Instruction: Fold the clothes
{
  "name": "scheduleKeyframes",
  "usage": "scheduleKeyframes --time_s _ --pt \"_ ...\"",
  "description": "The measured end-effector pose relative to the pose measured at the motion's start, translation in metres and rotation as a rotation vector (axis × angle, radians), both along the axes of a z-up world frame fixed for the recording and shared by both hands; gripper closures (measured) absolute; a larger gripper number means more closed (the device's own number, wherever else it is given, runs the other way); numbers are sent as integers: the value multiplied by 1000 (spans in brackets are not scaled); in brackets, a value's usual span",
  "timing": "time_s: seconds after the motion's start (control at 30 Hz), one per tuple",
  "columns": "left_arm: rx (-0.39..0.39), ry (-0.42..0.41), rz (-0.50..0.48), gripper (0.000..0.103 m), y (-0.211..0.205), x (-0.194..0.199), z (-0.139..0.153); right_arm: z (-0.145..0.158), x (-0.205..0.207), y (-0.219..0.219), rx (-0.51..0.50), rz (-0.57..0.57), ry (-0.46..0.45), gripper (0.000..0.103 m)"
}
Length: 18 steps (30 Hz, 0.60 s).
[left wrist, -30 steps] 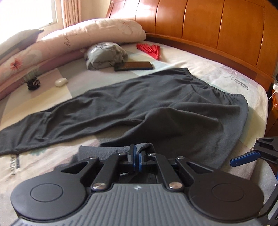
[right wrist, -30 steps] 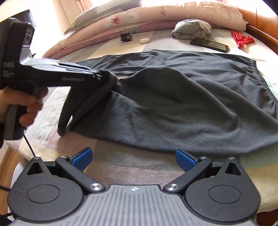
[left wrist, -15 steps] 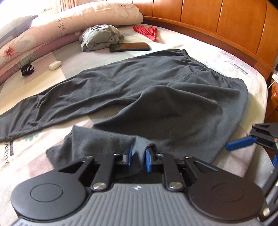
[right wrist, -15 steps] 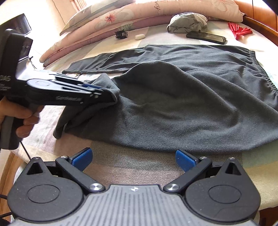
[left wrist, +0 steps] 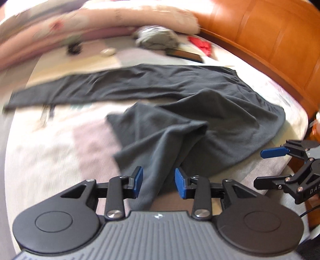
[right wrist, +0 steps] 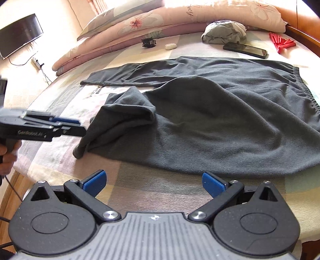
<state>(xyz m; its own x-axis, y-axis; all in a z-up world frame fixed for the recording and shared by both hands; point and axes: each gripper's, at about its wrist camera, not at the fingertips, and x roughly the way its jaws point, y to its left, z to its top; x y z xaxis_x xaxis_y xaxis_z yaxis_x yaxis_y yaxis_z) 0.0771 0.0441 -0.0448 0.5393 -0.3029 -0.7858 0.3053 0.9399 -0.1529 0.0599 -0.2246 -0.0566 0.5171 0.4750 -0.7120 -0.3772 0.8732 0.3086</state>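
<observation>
Lying across the patterned bedspread [right wrist: 60,104] is a pair of dark grey sweatpants [right wrist: 230,112], waistband to the right near the wooden headboard [left wrist: 270,36], one leg stretched flat to the left along the far side. The nearer leg is folded back on itself, its cuff end bunched in a loose roll at the near left of the garment.

The left gripper [left wrist: 159,180] has its blue pads parted to a moderate gap; a drooping fold of the trouser leg lies between them, but neither pad presses the cloth, so it grips nothing. In the right wrist view this tool comes in from the left edge, its tips just beside the bunched cuff, with a hand [right wrist: 6,158] on its handle.

The right gripper [right wrist: 154,182] is spread wide and holds nothing, above bare bedspread just near of the garment's lower edge.

Along the far side lie pink floral pillows [right wrist: 160,18], a crumpled grey-green garment [right wrist: 224,33], a black phone [right wrist: 245,50] touching it, red clothes pegs [right wrist: 282,43], a black hair claw [right wrist: 149,42] and a small white case [right wrist: 170,46]. A dark screen [right wrist: 20,34] hangs on the wall at far left.
</observation>
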Motion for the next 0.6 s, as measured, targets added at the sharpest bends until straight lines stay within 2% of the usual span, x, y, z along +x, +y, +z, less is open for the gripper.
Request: scheduleKeyframes --time_s 0.17,0.3,0.37,0.4,0.47,0.6 --pt "-43 56 80 66 20 -8 -28 1 -1 8 -19 17 -4 0" --pt "-80 39 88 66 24 -4 -36 1 -2 9 -31 11 -2 0" --pt "-99 28 91 70 26 -1 -40 0 -1 9 -39 5 2 0" --pt "-109 23 92 81 27 0 -42 0 -1 9 -43 2 4 0" --pt "-105 1 78 91 27 0 -39 -1 -1 10 -50 -2 7 0" --pt "-88 -28 96 92 41 -3 -30 -1 -1 13 -59 -2 6 0"
